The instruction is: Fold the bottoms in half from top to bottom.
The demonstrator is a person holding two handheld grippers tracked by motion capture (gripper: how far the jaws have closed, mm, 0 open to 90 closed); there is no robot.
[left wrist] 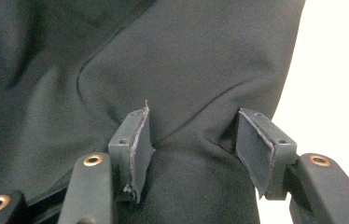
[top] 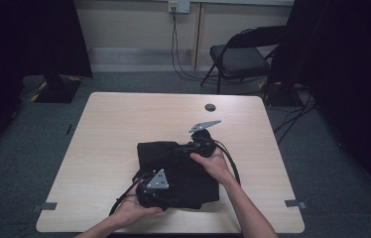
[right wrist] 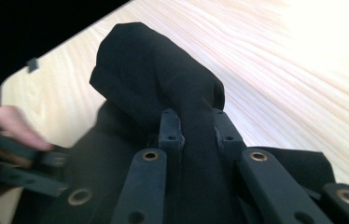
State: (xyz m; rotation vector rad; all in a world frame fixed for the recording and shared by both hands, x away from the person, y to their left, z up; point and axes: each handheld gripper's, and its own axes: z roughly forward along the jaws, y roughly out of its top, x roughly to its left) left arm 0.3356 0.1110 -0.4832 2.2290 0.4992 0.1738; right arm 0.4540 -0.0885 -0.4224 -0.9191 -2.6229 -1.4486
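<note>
On the table (top: 124,124), right gripper (right wrist: 196,133) pinches the black cloth (top: 183,173).

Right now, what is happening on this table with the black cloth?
A person is handling a black garment on a light wooden table with a tool in each hand. The right tool is shut on a raised fold of the fabric, holding it above the table. The left tool rests on the near side of the garment with its jaws apart, a ridge of cloth between the pads; whether they press on it is not clear.
</note>
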